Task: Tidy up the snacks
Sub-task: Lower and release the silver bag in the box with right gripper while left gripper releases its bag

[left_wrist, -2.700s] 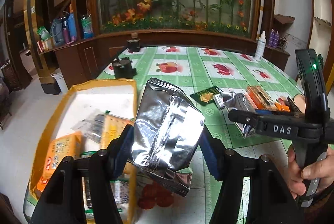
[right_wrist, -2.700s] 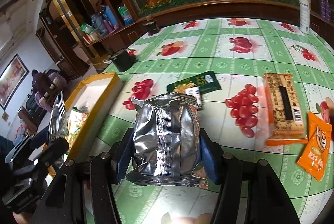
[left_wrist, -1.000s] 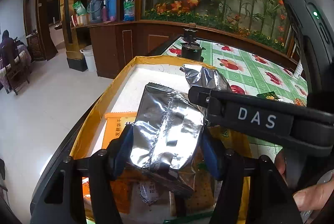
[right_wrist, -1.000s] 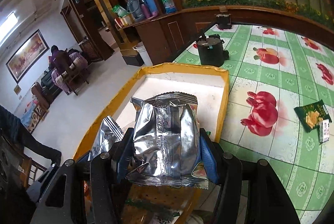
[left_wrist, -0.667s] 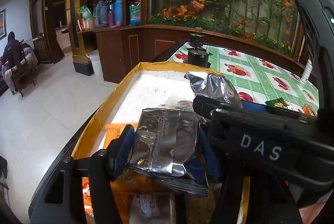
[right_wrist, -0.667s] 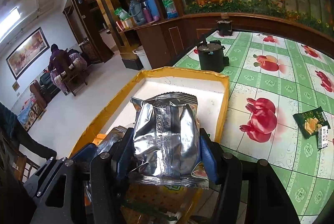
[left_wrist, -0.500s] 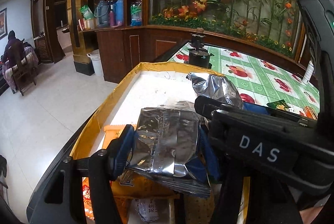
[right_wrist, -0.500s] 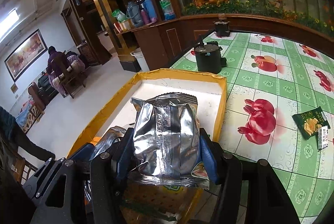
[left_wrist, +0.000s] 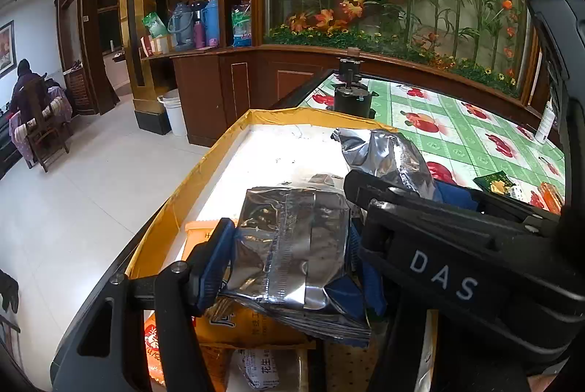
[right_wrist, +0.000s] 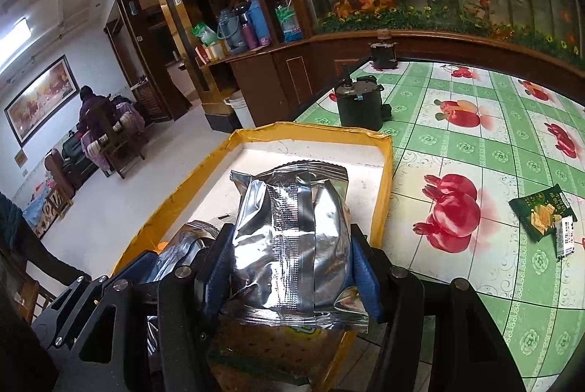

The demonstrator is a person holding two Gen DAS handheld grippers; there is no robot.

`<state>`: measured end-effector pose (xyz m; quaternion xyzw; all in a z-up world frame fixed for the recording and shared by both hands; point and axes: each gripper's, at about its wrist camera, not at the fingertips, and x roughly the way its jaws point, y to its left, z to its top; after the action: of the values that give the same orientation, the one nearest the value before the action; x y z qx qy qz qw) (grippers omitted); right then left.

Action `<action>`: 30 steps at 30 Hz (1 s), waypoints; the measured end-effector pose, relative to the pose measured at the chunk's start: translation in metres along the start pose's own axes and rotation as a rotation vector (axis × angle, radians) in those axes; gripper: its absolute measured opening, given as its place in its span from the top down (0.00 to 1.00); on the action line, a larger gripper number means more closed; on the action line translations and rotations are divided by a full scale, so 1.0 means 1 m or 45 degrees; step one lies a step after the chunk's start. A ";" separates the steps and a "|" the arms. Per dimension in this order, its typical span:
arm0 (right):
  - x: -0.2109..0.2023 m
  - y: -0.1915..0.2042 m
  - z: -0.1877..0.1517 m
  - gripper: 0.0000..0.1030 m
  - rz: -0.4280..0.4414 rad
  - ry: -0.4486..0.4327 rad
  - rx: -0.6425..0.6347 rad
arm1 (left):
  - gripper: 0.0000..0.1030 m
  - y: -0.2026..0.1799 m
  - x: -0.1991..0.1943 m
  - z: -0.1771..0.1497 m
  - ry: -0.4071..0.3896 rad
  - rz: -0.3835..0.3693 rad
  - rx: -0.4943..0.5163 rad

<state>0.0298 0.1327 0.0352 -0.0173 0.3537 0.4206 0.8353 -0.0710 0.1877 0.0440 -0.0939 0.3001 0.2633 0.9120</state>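
- Over the left part of the yellow-rimmed tray (left_wrist: 234, 136), my left gripper (left_wrist: 292, 253) is clamped on a silver foil snack bag (left_wrist: 292, 238), blue pads pressing both its sides; the bag lies tilted, low above the orange snack packets (left_wrist: 252, 326) at the tray's near end.
- Just right of it, my right gripper (right_wrist: 289, 257) is clamped on a second silver foil bag (right_wrist: 292, 231), held upright over the tray's near part with its top edge toward the bare white floor of the tray.
- Beyond the tray's far rim, a black pot (right_wrist: 360, 107) stands on the green checked tablecloth (right_wrist: 475, 151) with its red fruit prints.
- Farther right, well apart from the tray, a small dark green packet (right_wrist: 541, 216) lies flat on the cloth, a white-labelled sachet touching its right edge.
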 end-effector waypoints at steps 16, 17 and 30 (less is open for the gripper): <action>-0.001 0.001 -0.003 0.37 -0.019 -0.003 -0.026 | 0.33 0.003 0.001 0.001 -0.004 0.016 0.005; -0.001 0.001 -0.002 0.37 -0.018 -0.002 -0.024 | 0.33 0.003 0.001 0.001 -0.004 0.013 0.004; -0.001 -0.004 -0.002 0.34 -0.013 0.008 -0.011 | 0.28 0.008 0.006 0.002 -0.007 0.022 0.003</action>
<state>0.0309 0.1287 0.0335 -0.0240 0.3546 0.4176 0.8362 -0.0704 0.1980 0.0424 -0.0897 0.2987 0.2710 0.9107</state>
